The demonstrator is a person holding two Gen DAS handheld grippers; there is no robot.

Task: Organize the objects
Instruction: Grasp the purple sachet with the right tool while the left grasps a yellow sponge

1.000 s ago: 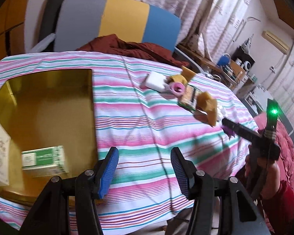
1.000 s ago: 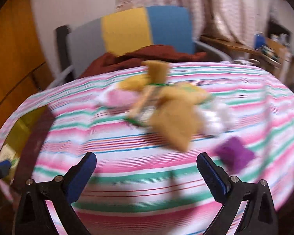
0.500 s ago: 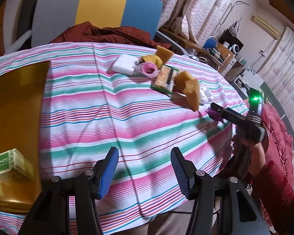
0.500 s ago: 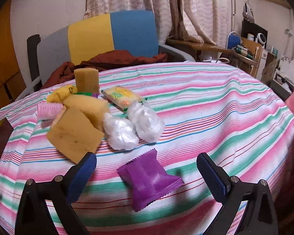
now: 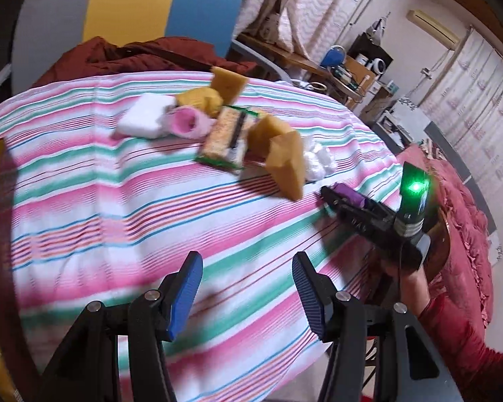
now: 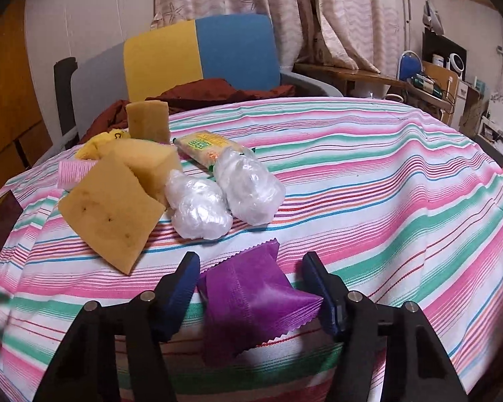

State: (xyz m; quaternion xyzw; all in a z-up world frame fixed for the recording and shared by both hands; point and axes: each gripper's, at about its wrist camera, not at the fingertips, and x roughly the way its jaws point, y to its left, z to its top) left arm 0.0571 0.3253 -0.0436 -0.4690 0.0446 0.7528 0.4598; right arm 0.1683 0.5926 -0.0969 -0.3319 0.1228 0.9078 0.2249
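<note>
Now the right gripper (image 6: 249,289) has just been closing, pinching the purple packet (image 6: 251,296) near the table's (image 6: 385,174) front edge; the left gripper (image 5: 246,289) is open, empty.

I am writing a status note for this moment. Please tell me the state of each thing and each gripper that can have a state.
Purple packet: puffed, sealed, lying on the striped tablecloth, between the right pads.
Right gripper: jaws have just been closing, pads touching the packet's sides.
Left gripper: open, empty.
Two plastic bags: crumpled into balls, side by side.
Front sponge: tilted, leaning on another sponge.
</note>
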